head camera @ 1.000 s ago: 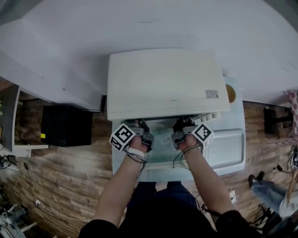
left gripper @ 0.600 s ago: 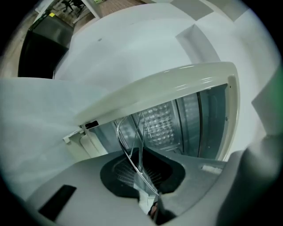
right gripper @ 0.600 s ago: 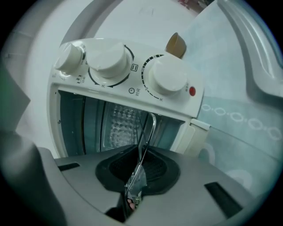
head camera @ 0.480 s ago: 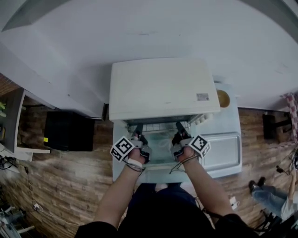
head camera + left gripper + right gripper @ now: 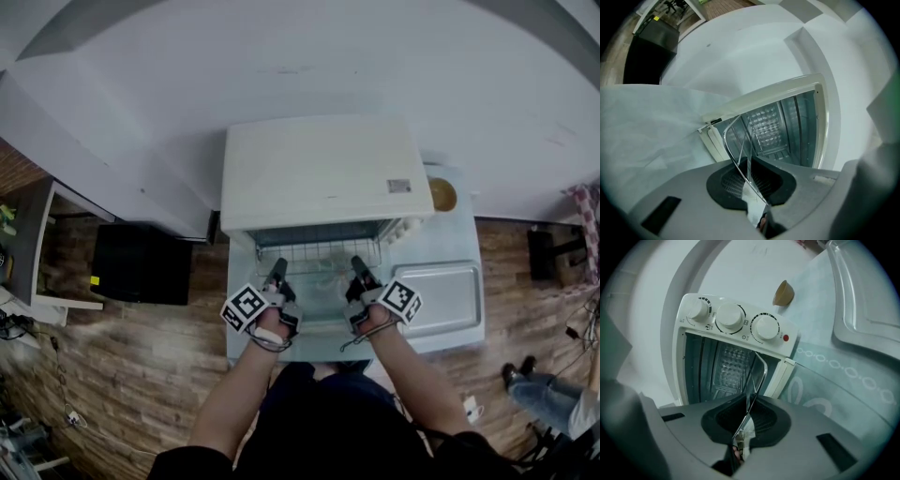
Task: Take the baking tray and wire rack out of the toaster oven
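The white toaster oven [image 5: 319,173] stands on a pale table with its glass door [image 5: 319,314] folded down. A wire rack [image 5: 317,253] juts halfway out of the oven mouth, above the door. My left gripper [image 5: 277,272] is shut on the rack's front bar near its left corner, and my right gripper [image 5: 357,269] is shut on it near the right corner. The left gripper view shows the rack's wire [image 5: 740,140] running into the pads of the left gripper [image 5: 749,180]. In the right gripper view the wire [image 5: 757,376] sits clamped in the right gripper [image 5: 746,420]. The baking tray [image 5: 439,298] lies on the table right of the door.
A small brown bowl [image 5: 442,195] sits beside the oven's right rear corner. The oven's three knobs [image 5: 731,317] face me. A black cabinet [image 5: 141,262] stands on the wooden floor to the left. A white wall is behind the oven.
Both grippers have drawn back from the oven mouth toward the person, and the wire rack has slid further out over the open door.
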Tool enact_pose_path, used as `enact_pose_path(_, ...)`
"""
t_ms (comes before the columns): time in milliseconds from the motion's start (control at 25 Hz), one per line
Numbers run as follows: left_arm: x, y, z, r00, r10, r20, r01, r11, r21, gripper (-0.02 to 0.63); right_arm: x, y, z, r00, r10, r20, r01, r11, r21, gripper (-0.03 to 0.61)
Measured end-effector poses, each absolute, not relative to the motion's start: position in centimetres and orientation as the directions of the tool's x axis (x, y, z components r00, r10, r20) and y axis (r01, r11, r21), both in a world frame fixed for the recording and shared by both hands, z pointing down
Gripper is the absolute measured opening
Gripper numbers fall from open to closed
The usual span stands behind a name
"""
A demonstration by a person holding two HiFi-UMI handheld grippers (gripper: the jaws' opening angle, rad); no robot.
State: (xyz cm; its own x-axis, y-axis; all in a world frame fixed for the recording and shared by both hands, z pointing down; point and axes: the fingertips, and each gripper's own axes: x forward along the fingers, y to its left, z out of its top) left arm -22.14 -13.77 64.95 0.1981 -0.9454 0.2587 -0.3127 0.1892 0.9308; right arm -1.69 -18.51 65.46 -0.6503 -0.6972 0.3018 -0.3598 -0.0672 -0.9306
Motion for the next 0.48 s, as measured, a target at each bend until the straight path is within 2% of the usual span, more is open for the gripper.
enact_pose_path(480,-20.2,-8.5,64.4,0.245,-0.936,0.253,-0.33,0.164,0.929,0.018,-0.4,-13.4,64.7,-0.677,-0.671,0.304,-0.363,-0.055,-0.93,0.028)
